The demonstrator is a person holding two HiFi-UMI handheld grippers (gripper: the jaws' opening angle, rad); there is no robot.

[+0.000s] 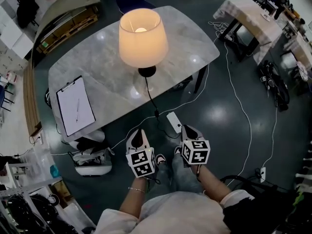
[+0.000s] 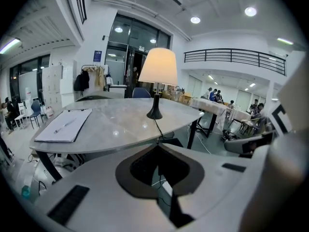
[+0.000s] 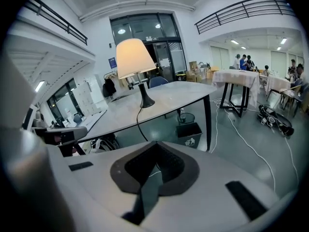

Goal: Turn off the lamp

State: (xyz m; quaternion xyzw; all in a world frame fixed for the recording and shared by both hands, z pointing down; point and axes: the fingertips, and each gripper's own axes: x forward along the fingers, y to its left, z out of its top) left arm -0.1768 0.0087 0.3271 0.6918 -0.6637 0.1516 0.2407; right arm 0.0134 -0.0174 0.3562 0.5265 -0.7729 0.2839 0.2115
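Observation:
A lamp (image 1: 143, 38) with a lit cream shade and a black base (image 1: 146, 71) stands on the grey marble table (image 1: 97, 62). Its black cord (image 1: 150, 97) drops off the near table edge towards a white power strip (image 1: 174, 122) on the floor. My left gripper (image 1: 138, 130) and right gripper (image 1: 187, 128) hang side by side below the table edge, well short of the lamp, both with jaws together and nothing between them. The left gripper view shows the lamp (image 2: 158, 66) ahead over the closed tips (image 2: 158, 145). In the right gripper view the lamp (image 3: 132, 58) is ahead to the left.
A clipboard with a pen (image 1: 75, 105) lies on the table's left part. A white machine (image 1: 92, 162) sits on the floor under the table's near left. White cables (image 1: 243, 121) cross the floor at right, near a cloth-covered table (image 1: 248, 13). A bin (image 3: 188, 132) stands under the table.

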